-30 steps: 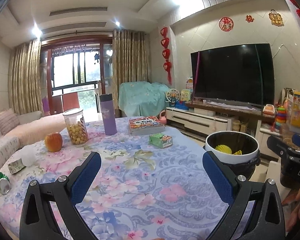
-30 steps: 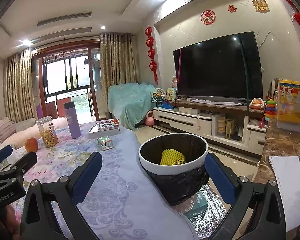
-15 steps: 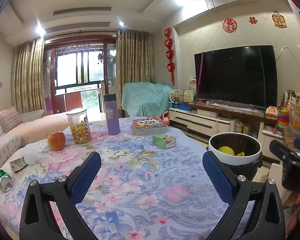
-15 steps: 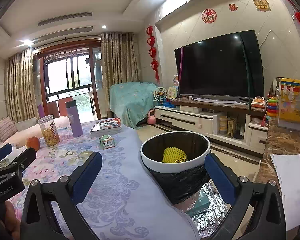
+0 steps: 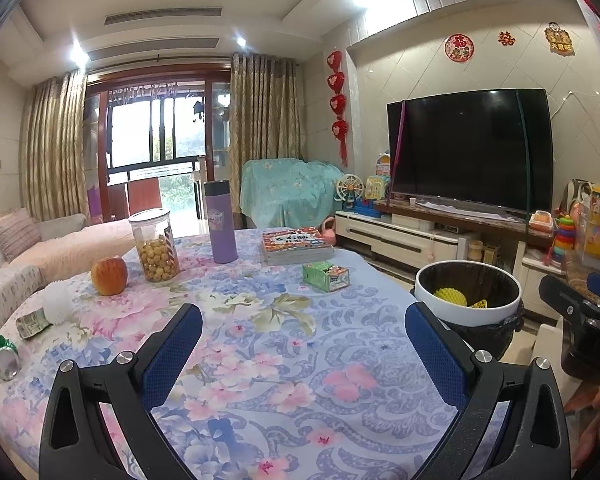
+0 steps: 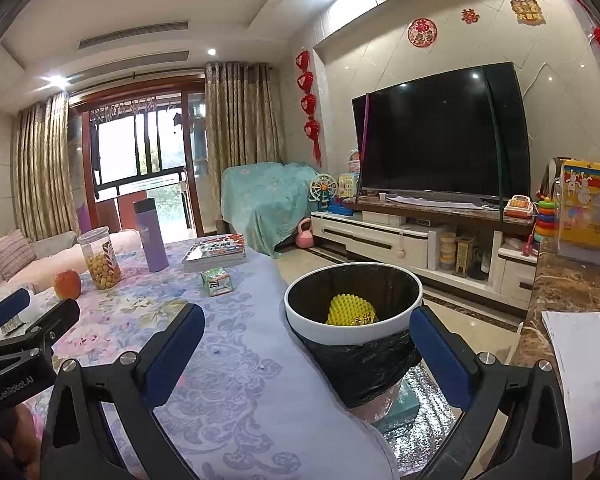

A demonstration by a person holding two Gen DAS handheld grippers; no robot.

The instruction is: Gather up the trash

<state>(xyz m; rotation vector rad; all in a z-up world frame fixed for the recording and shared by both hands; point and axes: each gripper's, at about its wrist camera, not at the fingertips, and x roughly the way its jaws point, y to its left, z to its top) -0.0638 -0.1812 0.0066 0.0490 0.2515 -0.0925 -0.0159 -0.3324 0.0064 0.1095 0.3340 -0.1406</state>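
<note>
A white-rimmed trash bin [image 6: 354, 312] with a black liner stands beside the table's right edge; yellow foam netting [image 6: 350, 310] lies inside it. The bin [image 5: 468, 300] shows in the left wrist view too. On the floral tablecloth [image 5: 260, 340] lie a green carton [image 5: 326, 276], a crushed green can [image 5: 2, 356], a white foam net [image 5: 58, 308] and a crumpled wrapper [image 5: 32, 322]. My left gripper [image 5: 304, 354] hangs open over the cloth, nothing in it. Near the bin, my right gripper [image 6: 306, 354] is open and empty.
A snack jar [image 5: 154, 244], an apple [image 5: 109, 275], a purple flask [image 5: 220, 222] and a stack of books [image 5: 296, 245] stand at the table's far side. A TV cabinet [image 6: 420, 240] runs along the right wall. A marble counter [image 6: 572, 292] with paper is at right.
Both grippers have drifted slightly back and up; the table and bin sit a little lower and farther in view. Both stay open and empty.
</note>
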